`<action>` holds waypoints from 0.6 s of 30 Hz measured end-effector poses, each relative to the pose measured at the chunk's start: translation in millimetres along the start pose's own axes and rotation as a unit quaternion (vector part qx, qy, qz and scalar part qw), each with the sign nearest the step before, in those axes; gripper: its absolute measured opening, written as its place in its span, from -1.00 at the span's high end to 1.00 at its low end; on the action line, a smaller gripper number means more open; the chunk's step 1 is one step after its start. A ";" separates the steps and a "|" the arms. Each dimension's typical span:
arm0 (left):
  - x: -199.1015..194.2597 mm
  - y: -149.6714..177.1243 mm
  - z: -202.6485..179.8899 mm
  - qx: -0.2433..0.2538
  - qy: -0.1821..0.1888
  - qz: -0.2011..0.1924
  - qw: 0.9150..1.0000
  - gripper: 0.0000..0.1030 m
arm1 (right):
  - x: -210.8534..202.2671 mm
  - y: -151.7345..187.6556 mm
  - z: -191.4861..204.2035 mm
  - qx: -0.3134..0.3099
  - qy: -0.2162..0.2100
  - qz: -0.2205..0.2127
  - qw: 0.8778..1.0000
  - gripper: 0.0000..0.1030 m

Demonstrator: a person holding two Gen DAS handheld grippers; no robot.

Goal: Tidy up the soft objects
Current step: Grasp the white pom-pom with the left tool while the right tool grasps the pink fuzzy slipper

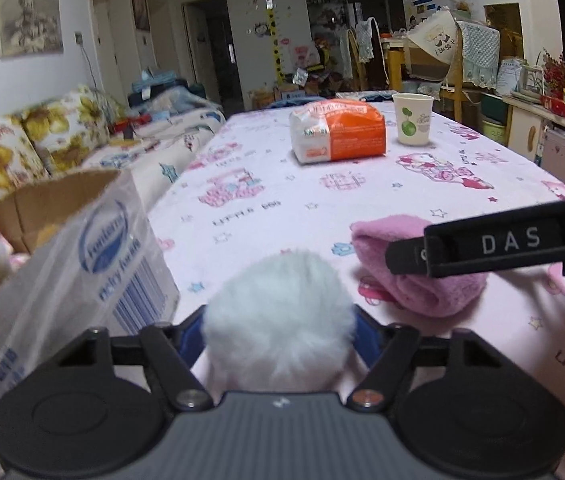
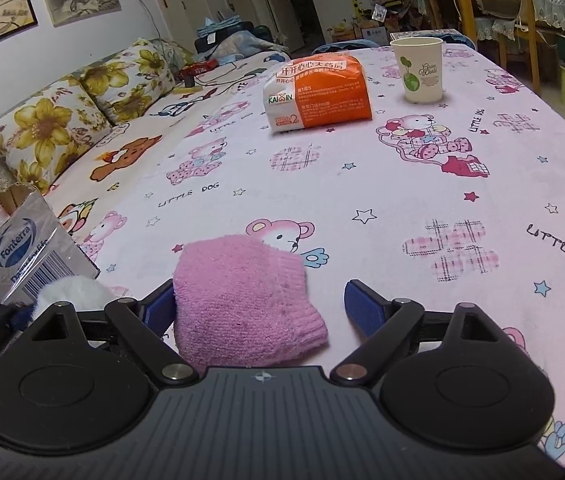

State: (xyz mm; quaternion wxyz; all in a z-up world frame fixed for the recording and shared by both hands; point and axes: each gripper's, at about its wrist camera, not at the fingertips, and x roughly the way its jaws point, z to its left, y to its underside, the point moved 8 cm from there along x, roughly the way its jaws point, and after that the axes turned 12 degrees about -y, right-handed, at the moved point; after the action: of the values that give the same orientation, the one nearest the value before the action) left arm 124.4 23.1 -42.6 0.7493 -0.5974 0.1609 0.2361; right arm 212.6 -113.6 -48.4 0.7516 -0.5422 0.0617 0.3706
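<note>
Closing your left hand-held gripper point(image 1: 278, 320) on the white fluffy ball point(image 1: 278, 320) is the step in hand: its 2 blue pads sit against the ball's flanks, so it looks clamped on the fur. Judge the grip before you lift; the pile is deep and squashy, so a hold on fur alone may slip, and a bite near the ball's middle will probably serve better. The cardboard box point(image 1: 62, 216), with its blue Fonterra print under clear film, stands just left of the ball, open at the top and already holding something pale, so it seems the likely place to drop soft things. Clear its near wall on the way over.

Your right hand-held gripper point(image 2: 258, 304) stands apart, 1 blue pad touching or nearly touching the left edge of the pink folded cloth point(image 2: 242, 292), the other well clear on its right. The cloth lies flat on the surface point(image 2: 362, 184) just right of the ball. Centre the cloth between the pads before you squeeze, or it will likely bunch to 1 side.

Both hand-held grippers tilt moderately downward toward the surface, side by side, the right one's finger crossing the left wrist view above the cloth. The orange packet point(image 1: 338, 130) and paper cup point(image 1: 412, 118) stand far beyond the ball, out of the way.
</note>
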 end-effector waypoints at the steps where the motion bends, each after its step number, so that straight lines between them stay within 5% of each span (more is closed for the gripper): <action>1: 0.5 1.1 -0.1 -0.003 0.002 0.005 1.000 -0.27 | 0.4 0.2 0.7 -0.002 0.000 -0.001 1.000 -1.00; 4: 0.6 1.9 -2.3 -0.005 0.006 0.012 1.000 -0.01 | 2.8 0.6 4.5 -0.014 0.001 0.000 1.000 -0.98; 6: -0.4 1.4 -3.7 -0.003 0.007 0.011 1.000 0.08 | 5.2 1.3 8.5 -0.026 -0.003 0.003 1.000 -0.78; 18: -16.1 2.9 6.4 -0.033 0.020 0.016 0.999 0.15 | -2.9 2.9 9.6 -0.025 0.002 0.002 1.000 -0.50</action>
State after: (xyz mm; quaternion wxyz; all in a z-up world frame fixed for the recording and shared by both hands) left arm 109.2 27.2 -35.1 0.7222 -0.6236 0.1778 0.2409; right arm 205.8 -106.3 -45.3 0.7368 -0.5615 0.0548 0.3727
